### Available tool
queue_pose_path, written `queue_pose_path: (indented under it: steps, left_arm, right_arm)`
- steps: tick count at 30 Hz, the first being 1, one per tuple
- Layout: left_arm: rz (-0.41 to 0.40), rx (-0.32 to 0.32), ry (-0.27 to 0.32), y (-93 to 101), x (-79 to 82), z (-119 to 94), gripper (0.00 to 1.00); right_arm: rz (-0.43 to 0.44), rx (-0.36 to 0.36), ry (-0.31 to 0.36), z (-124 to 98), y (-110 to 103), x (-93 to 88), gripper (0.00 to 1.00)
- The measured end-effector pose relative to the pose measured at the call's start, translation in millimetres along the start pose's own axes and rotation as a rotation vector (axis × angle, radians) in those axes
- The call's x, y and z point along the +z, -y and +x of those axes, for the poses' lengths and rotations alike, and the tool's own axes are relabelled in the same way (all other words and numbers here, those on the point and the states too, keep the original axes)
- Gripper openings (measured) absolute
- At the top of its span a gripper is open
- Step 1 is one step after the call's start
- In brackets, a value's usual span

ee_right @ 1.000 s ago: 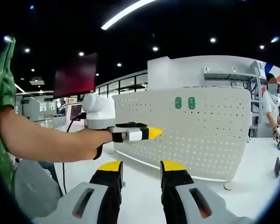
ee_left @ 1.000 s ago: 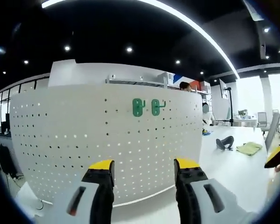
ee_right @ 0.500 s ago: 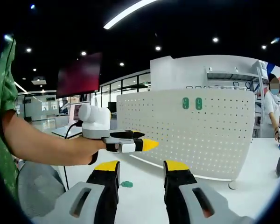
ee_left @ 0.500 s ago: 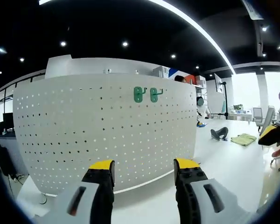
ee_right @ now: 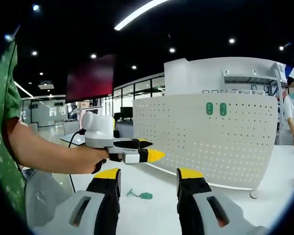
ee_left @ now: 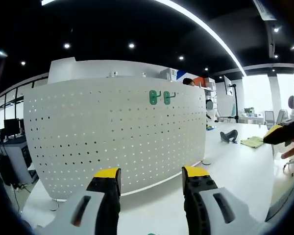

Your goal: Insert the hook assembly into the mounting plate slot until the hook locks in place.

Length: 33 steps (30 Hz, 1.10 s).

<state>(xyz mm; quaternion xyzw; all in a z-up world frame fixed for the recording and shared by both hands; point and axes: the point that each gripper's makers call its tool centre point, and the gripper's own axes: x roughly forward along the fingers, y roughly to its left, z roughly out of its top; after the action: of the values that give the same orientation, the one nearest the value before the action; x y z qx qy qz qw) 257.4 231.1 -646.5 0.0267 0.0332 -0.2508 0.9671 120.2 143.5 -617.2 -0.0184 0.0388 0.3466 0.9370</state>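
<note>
Counting by kind:
- Pegboard (ee_left: 112, 137): one, standing upright on white table (ee_right: 152, 215).
- Green hooks on pegboard: two, sitting side by side near top edge: left hook (ee_left: 154, 97), right hook (ee_left: 166, 97).
- Loose green hook (ee_right: 140, 195): one, lying on table.
- Grippers: two showing, left gripper (ee_right: 152, 155), right gripper (ee_right: 148, 175).
- Person (ee_right: 290, 115): one standing at far right.

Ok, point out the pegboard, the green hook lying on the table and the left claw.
pegboard (ee_right: 245, 142), right gripper view, bare perforated face.
green hook (ee_right: 140, 195), right gripper view, its rounded base end.
left claw (ee_right: 149, 155), right gripper view, yellow tip.
</note>
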Motion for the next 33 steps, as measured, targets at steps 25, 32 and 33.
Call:
queue_pose_path:
  steps: [25,32,33]
  left_arm:
    - [-0.003,-0.052,-0.014,-10.0,-16.9,-42.1,0.5]
    - [-0.009,-0.033,-0.011,-30.7,-21.0,-55.1,0.49]
    - [-0.012,-0.028,-0.012,-34.6,-22.5,-57.4,0.49]
  right_arm:
    - [0.015,0.034,-0.02,9.0,-19.5,-8.0,0.54]
    - [0.004,0.045,-0.032,16.5,-19.1,-8.6,0.54]
    - [0.003,0.048,-0.033,17.9,-19.0,-8.6,0.54]
